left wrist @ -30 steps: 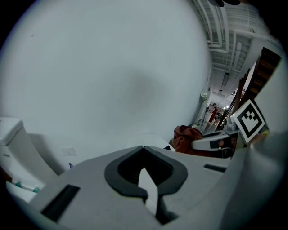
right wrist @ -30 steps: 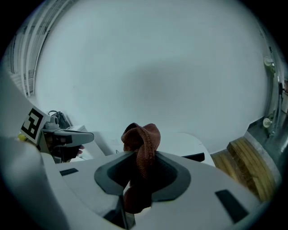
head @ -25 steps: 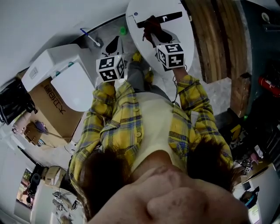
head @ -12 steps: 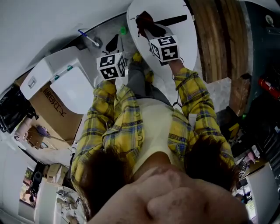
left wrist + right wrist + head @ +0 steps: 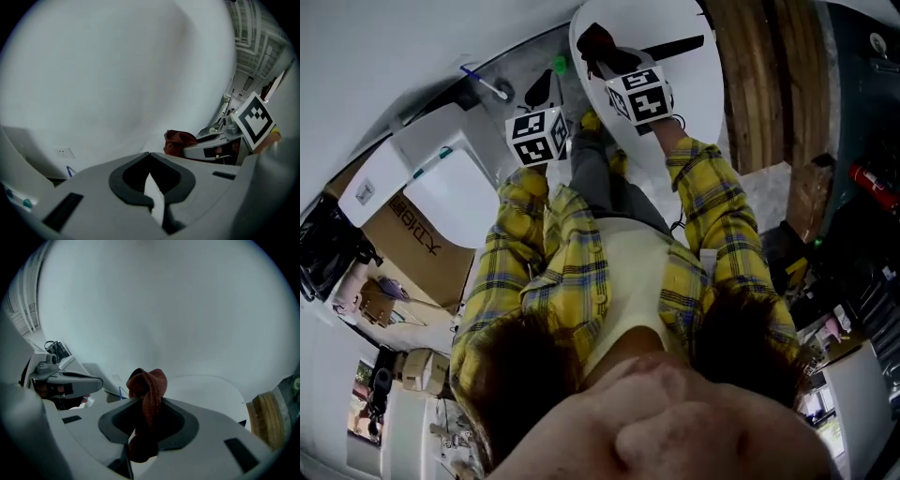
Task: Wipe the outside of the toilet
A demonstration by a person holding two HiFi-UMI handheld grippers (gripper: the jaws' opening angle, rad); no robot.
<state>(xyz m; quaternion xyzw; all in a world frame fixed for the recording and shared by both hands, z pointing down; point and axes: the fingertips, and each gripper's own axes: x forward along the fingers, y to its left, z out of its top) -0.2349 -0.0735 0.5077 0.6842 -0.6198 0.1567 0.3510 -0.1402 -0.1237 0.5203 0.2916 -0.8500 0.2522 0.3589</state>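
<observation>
The white toilet [image 5: 455, 192] stands at the left of the head view with its lid down, its tank [image 5: 384, 159] against the wall. My right gripper [image 5: 598, 49] is shut on a dark red cloth [image 5: 592, 39], which bulges out above the jaws [image 5: 147, 385]. It holds the cloth over a white oval surface [image 5: 694, 84] at the top, away from the toilet. My left gripper [image 5: 542, 91] hovers between the toilet and that oval. Its jaws are closed with nothing in them [image 5: 149, 153]. From the left gripper view, the cloth [image 5: 180, 140] shows to the right.
A blue-handled brush [image 5: 483, 82] leans by the wall behind the toilet, and a small green object [image 5: 562, 66] lies on the floor. A cardboard box [image 5: 412, 244] sits beside the toilet. Wooden planks [image 5: 769, 75] stand to the right of the oval. The person's legs fill the floor below the grippers.
My right gripper has carried the cloth leftward and farther away across the white oval surface. The left gripper has hardly moved.
</observation>
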